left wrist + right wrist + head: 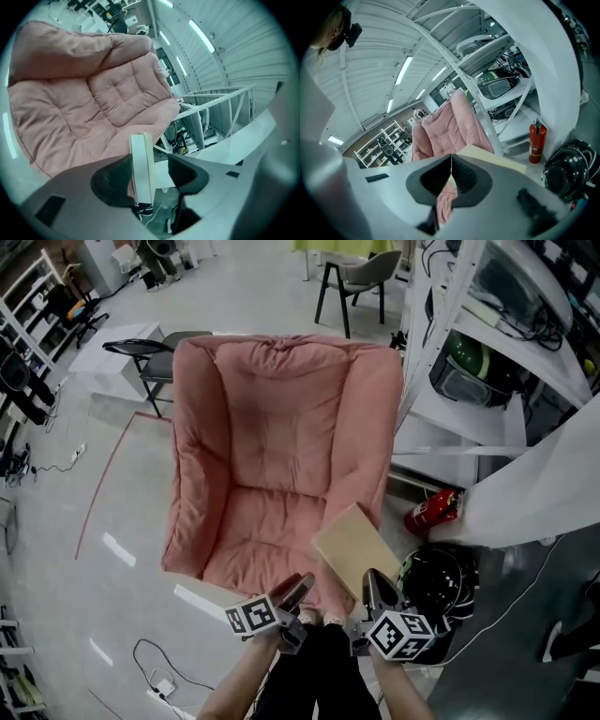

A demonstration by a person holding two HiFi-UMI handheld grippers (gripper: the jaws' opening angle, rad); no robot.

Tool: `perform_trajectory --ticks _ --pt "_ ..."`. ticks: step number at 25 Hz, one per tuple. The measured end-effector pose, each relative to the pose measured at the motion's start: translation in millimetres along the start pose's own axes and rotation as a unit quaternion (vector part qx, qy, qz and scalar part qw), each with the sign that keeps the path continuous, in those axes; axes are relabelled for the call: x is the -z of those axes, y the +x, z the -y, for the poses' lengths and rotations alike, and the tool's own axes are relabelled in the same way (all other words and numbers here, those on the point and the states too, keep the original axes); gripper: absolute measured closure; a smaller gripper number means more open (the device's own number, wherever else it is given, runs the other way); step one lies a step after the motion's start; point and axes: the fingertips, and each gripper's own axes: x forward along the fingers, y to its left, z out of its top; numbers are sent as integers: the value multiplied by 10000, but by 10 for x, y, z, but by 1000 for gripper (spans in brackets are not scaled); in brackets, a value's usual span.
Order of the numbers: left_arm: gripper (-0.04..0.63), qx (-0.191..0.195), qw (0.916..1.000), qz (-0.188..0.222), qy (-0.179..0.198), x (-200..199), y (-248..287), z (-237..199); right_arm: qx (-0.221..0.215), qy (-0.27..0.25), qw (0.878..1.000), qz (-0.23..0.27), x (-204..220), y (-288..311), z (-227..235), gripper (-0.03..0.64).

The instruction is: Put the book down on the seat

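Currently the book (354, 547) points lengthwise away and slightly left over the seat (267, 531).

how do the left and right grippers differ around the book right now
The left gripper's jaws stand apart, with the book edge-on between them and a gap at one pad. The right gripper's jaws are nearly together, apparently pinching a thin edge of the book. The left gripper faces the pink armchair's cushions; the right gripper faces the shelving beside it. Both sit at the book's near end, above the armchair's front.
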Motion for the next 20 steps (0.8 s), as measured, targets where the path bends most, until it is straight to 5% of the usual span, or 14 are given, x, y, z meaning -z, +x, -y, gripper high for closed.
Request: perform_trajectory --ticks 7,12,20 --pt "442 -196 9892 479 1370 -285 -274 488 -423 -193 9989 53 -143 -114 -412 604" --pt "507 -111 9799 666 1876 -333 -528 899 -561 -594 9966 101 -209 -285 -720 604" --pt "555 -204 9649 693 2525 -206 -831 1316 -826 -489 9948 327 -328 -531 -1005 604"
